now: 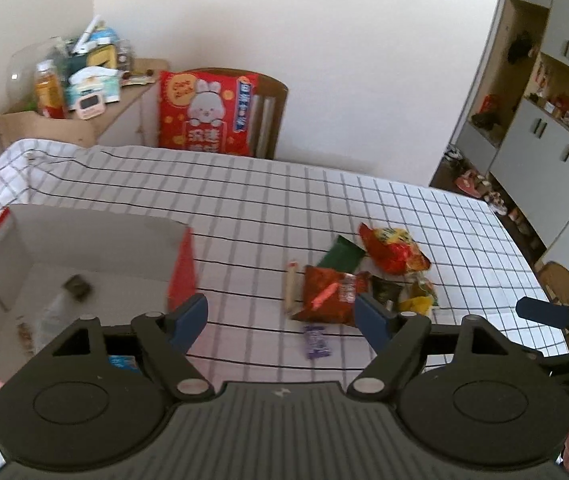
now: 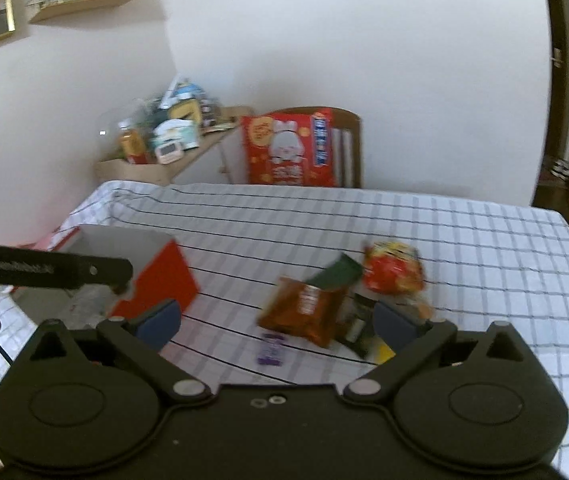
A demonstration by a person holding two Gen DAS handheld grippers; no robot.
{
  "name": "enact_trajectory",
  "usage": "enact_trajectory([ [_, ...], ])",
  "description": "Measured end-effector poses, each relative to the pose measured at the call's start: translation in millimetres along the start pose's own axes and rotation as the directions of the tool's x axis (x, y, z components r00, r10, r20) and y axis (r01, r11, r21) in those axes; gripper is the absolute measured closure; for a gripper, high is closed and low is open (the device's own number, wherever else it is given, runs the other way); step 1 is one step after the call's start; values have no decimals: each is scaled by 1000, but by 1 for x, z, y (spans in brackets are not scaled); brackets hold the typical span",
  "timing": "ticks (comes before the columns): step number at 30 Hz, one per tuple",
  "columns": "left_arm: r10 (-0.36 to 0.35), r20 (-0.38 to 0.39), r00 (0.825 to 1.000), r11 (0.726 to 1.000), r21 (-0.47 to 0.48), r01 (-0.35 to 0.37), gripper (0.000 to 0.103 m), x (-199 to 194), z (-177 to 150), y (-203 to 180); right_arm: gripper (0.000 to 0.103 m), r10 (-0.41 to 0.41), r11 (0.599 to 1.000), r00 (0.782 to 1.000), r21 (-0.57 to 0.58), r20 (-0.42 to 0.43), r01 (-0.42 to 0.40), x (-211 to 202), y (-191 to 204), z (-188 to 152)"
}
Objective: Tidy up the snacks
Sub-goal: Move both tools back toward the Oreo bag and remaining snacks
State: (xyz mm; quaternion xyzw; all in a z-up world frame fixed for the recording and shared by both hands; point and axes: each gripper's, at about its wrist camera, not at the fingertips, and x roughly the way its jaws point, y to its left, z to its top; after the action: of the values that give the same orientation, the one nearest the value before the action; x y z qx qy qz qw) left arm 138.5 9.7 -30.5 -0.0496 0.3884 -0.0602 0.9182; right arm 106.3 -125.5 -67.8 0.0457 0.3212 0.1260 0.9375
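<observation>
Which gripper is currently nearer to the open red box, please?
Left. The left gripper hangs at the red box, over its near corner; the right gripper is farther right, facing the snack pile.

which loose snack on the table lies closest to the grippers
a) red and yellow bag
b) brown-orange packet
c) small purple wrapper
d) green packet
c: the small purple wrapper lies on the checked tablecloth on the near side of the pile, ahead of the brown-orange packet, green packet and red and yellow bag.
</observation>
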Motion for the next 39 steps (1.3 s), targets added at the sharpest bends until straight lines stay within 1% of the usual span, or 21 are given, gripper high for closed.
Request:
enact_trajectory([
  [4, -5, -33, 999, 1000, 5, 5, 23, 23, -2, -15, 0, -41, 999, 999, 31, -27, 42, 7, -27, -9],
  [8, -3, -66, 998, 1000, 4, 3, 23, 47, 0, -25, 0, -65, 996, 997, 65, -41, 68, 16, -49, -11],
  [12, -9, -129, 992, 1000, 11, 11, 23, 75, 4, -36, 1, -73, 995, 994, 68, -77, 78, 32, -67, -15],
  [17, -27, -228, 973, 999, 29, 34, 23, 113, 11, -49, 3, -65, 997, 989, 41, -137, 71, 55, -81, -17],
  [20, -12, -264, 964, 998, 59, 28, 23, 135, 12, -57, 5, -65, 997, 983, 24, -174, 70, 71, -88, -19],
  [23, -4, -292, 957, 997, 76, 27, 23, 155, 14, -60, 7, -50, 999, 977, 7, -206, 52, 85, -95, -19],
  [27, -12, -334, 943, 999, 43, 28, 23, 178, 20, -58, 8, -50, 999, 971, -6, -233, 50, 101, -98, -19],
  [30, -9, -358, 934, 999, 37, 24, 23, 192, 21, -59, 9, -51, 999, 967, -4, -249, 52, 114, -99, -21],
  [35, -17, -387, 922, 999, 29, 31, 23, 209, 21, -59, 14, -50, 999, 961, 6, -273, 54, 134, -101, -22],
  [39, -32, -422, 906, 999, -11, 30, 23, 224, 20, -55, 19, -59, 998, 955, 10, -289, 65, 146, -101, -25],
])
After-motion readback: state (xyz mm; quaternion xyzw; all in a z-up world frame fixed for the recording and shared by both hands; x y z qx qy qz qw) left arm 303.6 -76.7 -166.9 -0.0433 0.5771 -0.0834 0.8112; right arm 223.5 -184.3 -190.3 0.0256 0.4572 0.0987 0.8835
